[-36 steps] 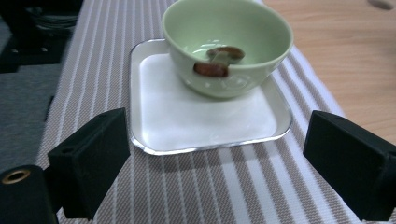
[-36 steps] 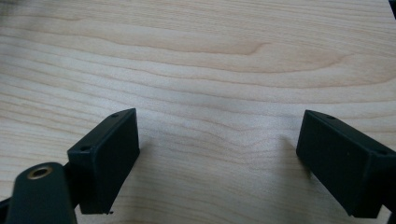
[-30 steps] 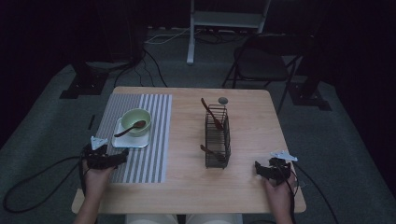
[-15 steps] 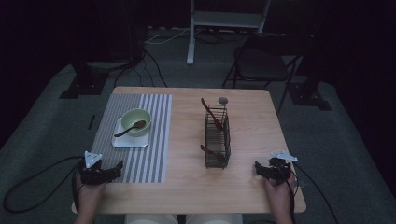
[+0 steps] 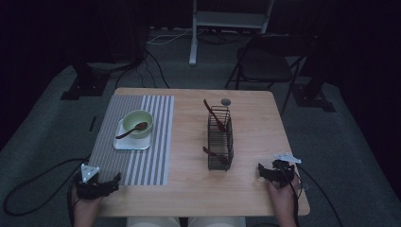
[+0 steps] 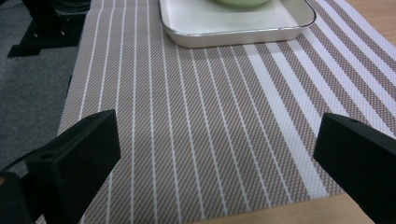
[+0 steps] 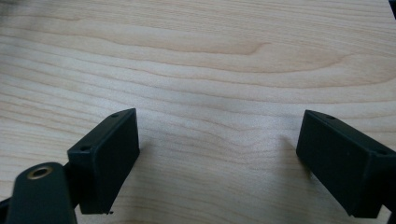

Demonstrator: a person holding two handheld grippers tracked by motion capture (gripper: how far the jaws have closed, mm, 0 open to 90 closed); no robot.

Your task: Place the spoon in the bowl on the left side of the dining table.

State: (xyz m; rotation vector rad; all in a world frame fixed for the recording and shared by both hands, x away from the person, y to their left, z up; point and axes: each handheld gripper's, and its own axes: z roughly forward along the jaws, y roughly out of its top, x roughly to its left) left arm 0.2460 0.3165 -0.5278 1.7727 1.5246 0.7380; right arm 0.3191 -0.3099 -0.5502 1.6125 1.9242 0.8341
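My left gripper (image 5: 115, 179) rests at the table's front left corner, open, over the near end of the striped placemat (image 5: 142, 161). In the left gripper view, the left gripper (image 6: 219, 154) holds nothing, with the placemat (image 6: 201, 130) under it and the white tray (image 6: 233, 28) ahead. A green bowl (image 5: 138, 123) with a brown spoon (image 5: 131, 131) sits on that tray (image 5: 124, 143). My right gripper (image 5: 260, 169) lies open on bare wood at the front right. In its own view, the right gripper (image 7: 217, 149) is empty over the tabletop (image 7: 210, 60).
A black wire basket (image 5: 220, 142) stands mid-table with brown utensils (image 5: 214, 115) in it. A small grey round thing (image 5: 226, 101) lies behind it. A folding chair (image 5: 265, 64) and a stand's base (image 5: 227, 19) are beyond the far edge. Cables trail on the floor.
My left gripper has pulled back along the placemat toward the front left corner of the table. The right gripper has stayed put.
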